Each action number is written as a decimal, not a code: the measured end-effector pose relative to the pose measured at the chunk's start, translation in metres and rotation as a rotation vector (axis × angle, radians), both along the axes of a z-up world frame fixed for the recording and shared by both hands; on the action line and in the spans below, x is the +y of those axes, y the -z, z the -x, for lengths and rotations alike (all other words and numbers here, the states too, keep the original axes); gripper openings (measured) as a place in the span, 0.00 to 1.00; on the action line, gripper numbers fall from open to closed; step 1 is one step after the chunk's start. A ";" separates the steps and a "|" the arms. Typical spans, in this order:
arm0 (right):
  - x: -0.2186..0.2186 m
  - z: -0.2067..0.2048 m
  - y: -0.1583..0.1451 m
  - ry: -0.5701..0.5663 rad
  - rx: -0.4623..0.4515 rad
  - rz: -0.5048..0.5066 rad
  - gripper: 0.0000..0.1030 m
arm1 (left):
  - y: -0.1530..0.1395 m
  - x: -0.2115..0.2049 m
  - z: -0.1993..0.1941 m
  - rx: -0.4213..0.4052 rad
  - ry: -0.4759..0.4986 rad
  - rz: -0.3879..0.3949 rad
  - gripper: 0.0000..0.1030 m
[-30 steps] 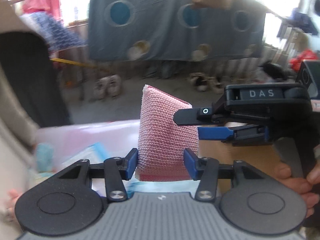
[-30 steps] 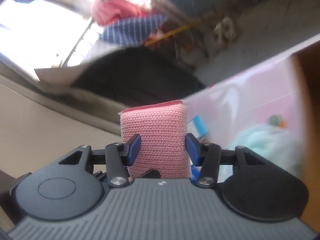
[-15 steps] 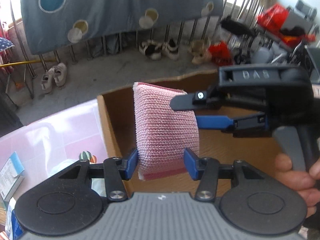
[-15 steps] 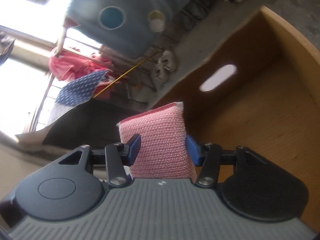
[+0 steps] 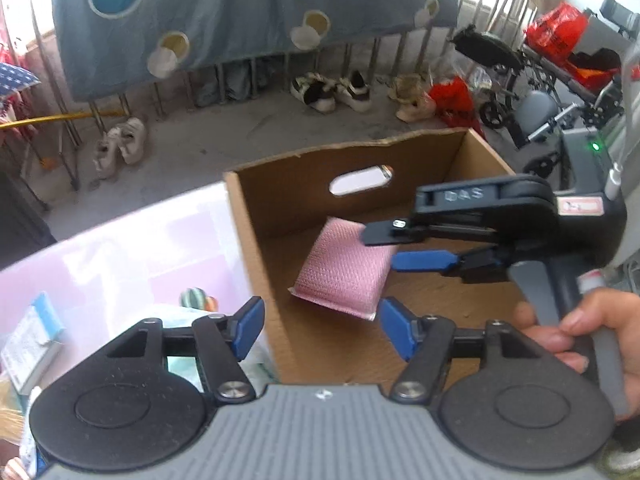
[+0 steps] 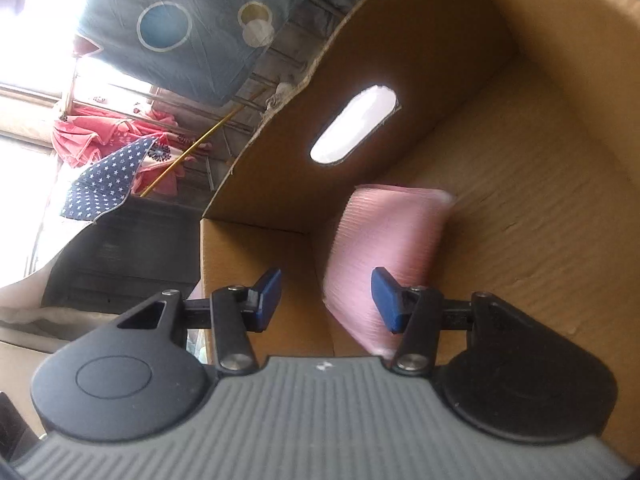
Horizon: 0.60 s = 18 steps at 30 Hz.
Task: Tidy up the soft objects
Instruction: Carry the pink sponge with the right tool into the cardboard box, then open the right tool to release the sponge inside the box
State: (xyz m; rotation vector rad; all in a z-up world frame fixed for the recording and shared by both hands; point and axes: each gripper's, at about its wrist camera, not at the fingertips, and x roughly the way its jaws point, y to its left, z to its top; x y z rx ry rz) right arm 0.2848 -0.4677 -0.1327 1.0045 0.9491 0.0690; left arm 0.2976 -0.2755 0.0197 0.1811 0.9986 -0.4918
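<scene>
Pink sponge [image 5: 345, 268] in cardboard box [image 5: 256, 248], tilted, long axis toward 1 o'clock. Left hand-held gripper [image 5: 320, 330] just opened wide, nothing between; right hand-held gripper [image 6: 325, 300] parted, gripping nothing. Pink surface [image 5: 120, 248]; railing with hung blanket [image 5: 256, 12].

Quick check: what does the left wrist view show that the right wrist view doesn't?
Left wrist only: the right hand-held gripper from the side, the hand gripping it, shoes and a wheelchair on the floor. Right wrist only: bare cardboard between one of that gripper's blue pads and the pink sponge, so it isn't clamped. Both: the sponge inside the cardboard box, the box's handle cut-out, the spotted blue sheet.
</scene>
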 end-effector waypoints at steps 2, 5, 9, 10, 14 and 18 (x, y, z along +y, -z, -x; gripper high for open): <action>-0.002 0.007 -0.008 0.022 0.000 0.001 0.48 | -0.005 0.011 0.000 0.005 -0.016 0.017 0.64; -0.005 0.010 -0.017 0.048 0.010 0.012 0.48 | -0.013 0.024 -0.001 -0.008 -0.037 0.025 0.67; -0.011 0.012 -0.016 0.061 0.065 0.057 0.48 | -0.018 0.047 -0.001 -0.035 -0.082 0.007 0.70; -0.010 0.010 -0.013 0.068 0.082 0.068 0.48 | -0.019 0.054 -0.001 -0.036 -0.094 0.003 0.71; -0.013 -0.003 0.006 0.100 0.139 0.077 0.48 | -0.019 0.085 0.000 -0.032 -0.136 -0.010 0.71; -0.008 -0.025 0.016 0.101 0.148 0.109 0.48 | -0.018 0.122 0.010 -0.036 -0.169 -0.036 0.71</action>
